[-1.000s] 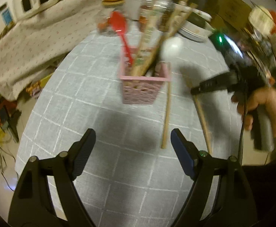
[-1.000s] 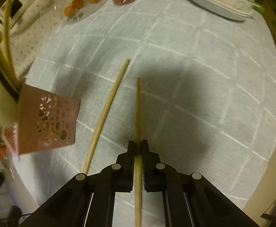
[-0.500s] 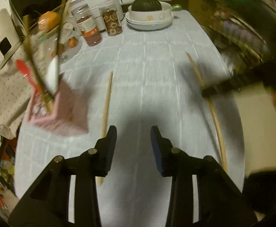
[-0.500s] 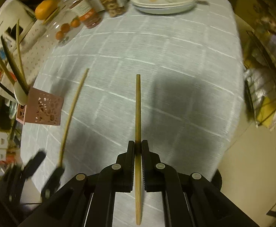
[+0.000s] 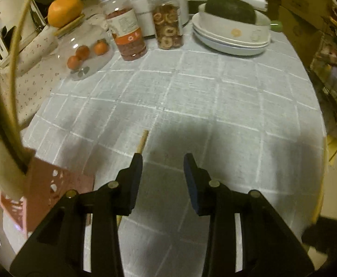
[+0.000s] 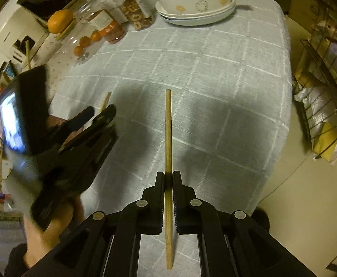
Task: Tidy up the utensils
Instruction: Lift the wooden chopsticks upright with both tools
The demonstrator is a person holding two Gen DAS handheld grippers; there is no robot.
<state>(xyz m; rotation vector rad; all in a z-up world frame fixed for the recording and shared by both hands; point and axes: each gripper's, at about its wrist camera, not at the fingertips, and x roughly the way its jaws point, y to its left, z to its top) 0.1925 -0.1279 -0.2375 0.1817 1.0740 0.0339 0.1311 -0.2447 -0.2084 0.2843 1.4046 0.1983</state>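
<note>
My right gripper (image 6: 168, 175) is shut on a wooden chopstick (image 6: 168, 127) and holds it above the grey checked tablecloth, pointing away from me. A second chopstick (image 5: 143, 140) lies on the cloth, its far tip just left of my left gripper's left finger (image 5: 135, 168). My left gripper (image 5: 162, 159) hovers low over the cloth, jaws partly apart with nothing between them. In the right wrist view the left gripper (image 6: 101, 112) sits at the left in a person's hand, over the lying chopstick (image 6: 106, 99). The pink perforated basket (image 5: 59, 184) with tall utensils stands at the lower left.
At the table's far side stand stacked white dishes (image 5: 233, 39) with a dark green squash, two snack jars (image 5: 126, 34) and a glass dome (image 5: 85, 53) over small oranges. A wire rack (image 6: 325, 92) of bags stands beyond the table's right edge.
My left gripper's jaws narrowed, and it swung away from the basket and down over the lying chopstick. My right gripper lifted its chopstick off the cloth, then held still.
</note>
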